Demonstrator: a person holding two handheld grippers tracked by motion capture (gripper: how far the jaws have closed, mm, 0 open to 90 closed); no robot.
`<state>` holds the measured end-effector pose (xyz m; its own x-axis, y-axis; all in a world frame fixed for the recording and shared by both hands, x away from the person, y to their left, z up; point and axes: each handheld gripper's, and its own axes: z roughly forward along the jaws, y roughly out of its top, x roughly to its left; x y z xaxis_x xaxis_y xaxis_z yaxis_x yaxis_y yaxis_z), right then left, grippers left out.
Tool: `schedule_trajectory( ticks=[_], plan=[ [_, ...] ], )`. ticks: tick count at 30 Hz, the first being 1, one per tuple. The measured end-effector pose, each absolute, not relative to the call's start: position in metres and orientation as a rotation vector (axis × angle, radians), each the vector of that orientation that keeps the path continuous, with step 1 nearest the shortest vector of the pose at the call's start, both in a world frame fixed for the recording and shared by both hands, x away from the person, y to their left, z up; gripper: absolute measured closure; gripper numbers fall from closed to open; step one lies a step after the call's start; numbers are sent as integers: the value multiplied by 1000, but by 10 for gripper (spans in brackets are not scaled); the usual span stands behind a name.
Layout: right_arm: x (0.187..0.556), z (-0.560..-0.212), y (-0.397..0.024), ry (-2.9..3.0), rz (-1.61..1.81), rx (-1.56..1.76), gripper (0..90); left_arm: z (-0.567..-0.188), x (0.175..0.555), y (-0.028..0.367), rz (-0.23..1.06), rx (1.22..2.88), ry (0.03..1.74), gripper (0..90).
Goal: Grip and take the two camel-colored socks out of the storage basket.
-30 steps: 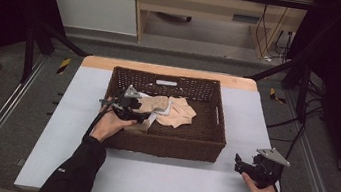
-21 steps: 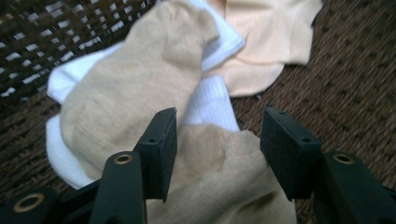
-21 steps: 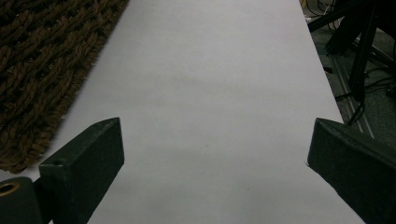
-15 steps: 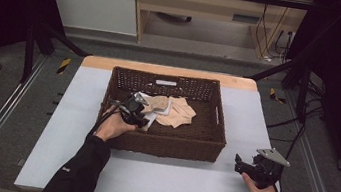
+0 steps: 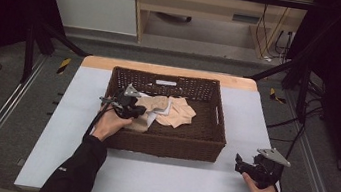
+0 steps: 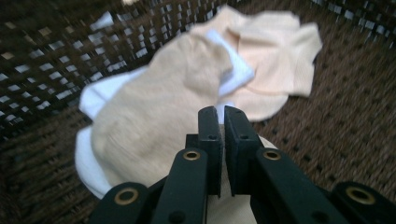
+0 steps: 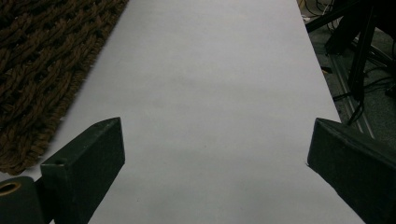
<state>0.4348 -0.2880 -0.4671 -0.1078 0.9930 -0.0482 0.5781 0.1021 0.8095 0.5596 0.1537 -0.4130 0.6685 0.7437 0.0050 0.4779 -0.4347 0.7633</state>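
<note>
Left gripper [image 6: 223, 122] pinches a beige sock [image 6: 163, 126], its grip point hidden; right gripper [image 7: 215, 158] spread.

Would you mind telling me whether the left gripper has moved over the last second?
Yes. The left gripper has moved rightward, deeper into the basket, away from its left wall and toward the beige socks.

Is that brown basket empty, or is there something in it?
Not empty. The basket holds a loose heap of beige and white socks; the left gripper has one pinched.
</note>
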Motion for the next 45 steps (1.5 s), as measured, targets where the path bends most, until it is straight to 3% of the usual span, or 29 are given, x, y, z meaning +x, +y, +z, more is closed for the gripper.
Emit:
schedule_trajectory(
  ticks=[25,45],
  plan=[
    [435,-466,-290,1751,855,1545,43,-341,544,156,625,1788,828,861],
    [434,-466,-290,1748,853,1545,45,-288,508,149,634,1683,714,861]
  ],
)
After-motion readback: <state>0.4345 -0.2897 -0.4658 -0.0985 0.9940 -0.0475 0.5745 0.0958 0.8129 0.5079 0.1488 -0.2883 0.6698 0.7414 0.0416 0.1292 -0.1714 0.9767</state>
